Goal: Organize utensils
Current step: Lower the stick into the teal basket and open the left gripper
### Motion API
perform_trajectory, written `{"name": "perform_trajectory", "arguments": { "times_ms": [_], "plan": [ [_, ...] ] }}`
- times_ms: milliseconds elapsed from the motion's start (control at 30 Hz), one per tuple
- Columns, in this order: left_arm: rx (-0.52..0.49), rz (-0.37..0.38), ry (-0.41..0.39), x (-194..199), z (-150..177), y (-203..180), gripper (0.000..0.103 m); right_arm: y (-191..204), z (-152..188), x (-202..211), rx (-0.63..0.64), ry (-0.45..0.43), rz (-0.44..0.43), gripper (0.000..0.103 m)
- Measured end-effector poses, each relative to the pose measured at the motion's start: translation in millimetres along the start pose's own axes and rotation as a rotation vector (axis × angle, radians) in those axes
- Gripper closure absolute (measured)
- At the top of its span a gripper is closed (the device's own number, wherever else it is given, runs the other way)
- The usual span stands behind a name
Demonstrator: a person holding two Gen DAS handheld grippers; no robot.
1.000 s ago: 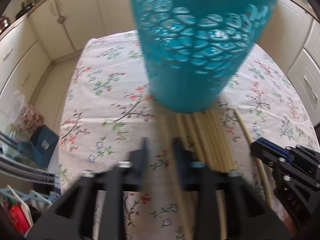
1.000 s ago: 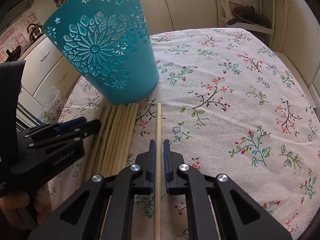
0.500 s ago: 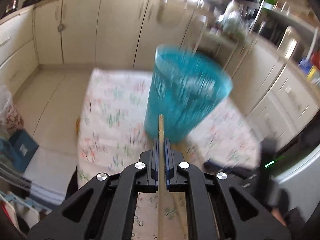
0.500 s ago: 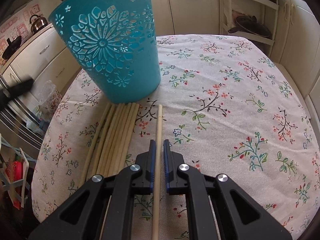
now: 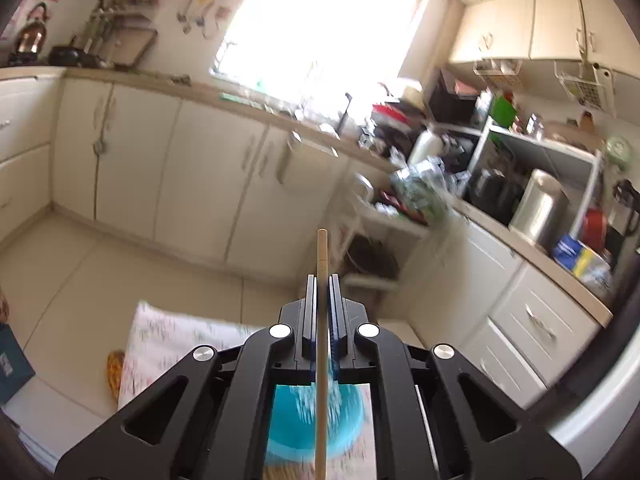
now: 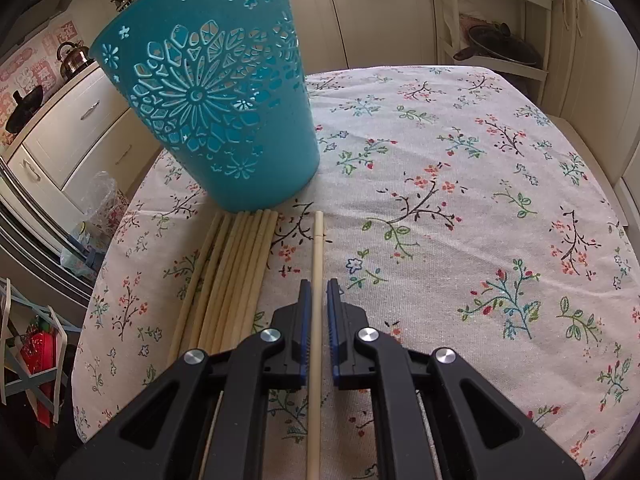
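Observation:
My left gripper (image 5: 321, 280) is shut on a wooden chopstick (image 5: 321, 256), held high and tilted up towards the kitchen; the teal perforated basket (image 5: 316, 424) shows blurred below it. My right gripper (image 6: 318, 286) is low over the table, jaws slightly apart around a single chopstick (image 6: 318, 240) that lies on the floral tablecloth (image 6: 460, 208). I cannot tell whether the pads touch it. A bundle of several chopsticks (image 6: 232, 276) lies to its left, ends against the teal basket (image 6: 216, 100).
Kitchen cabinets (image 5: 168, 168) and a cluttered counter (image 5: 532, 216) surround the table. A shelf rack with a pan (image 6: 496, 48) stands behind the table. A bag (image 6: 100, 200) and a drying rack (image 6: 28, 340) are on the floor at the left.
My left gripper closed on a chopstick and lifted it from the table, swinging upward above the basket. My right gripper stayed over the single chopstick, edging slightly forward.

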State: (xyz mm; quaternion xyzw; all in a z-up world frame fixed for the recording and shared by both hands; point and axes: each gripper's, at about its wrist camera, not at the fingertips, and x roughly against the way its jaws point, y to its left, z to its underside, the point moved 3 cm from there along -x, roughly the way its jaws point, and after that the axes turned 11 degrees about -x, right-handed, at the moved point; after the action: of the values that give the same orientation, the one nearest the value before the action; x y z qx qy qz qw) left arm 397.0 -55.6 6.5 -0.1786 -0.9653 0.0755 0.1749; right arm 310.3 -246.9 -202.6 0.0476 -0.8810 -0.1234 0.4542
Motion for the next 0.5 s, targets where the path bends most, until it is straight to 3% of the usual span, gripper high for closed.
{"name": "perform_trajectory", "arguments": {
  "times_ms": [200, 500],
  "plan": [
    [0.003, -0.086, -0.03, -50.1, -4.8, 4.4, 0.098, -0.7, -2.1, -2.0, -0.001, -0.007, -0.006, 0.094],
    [-0.032, -0.139, 0.061, -86.8, 47.5, 13.4, 0.098, -3.7, -6.8, -6.1, -0.007, -0.009, -0.013, 0.094]
  ]
}}
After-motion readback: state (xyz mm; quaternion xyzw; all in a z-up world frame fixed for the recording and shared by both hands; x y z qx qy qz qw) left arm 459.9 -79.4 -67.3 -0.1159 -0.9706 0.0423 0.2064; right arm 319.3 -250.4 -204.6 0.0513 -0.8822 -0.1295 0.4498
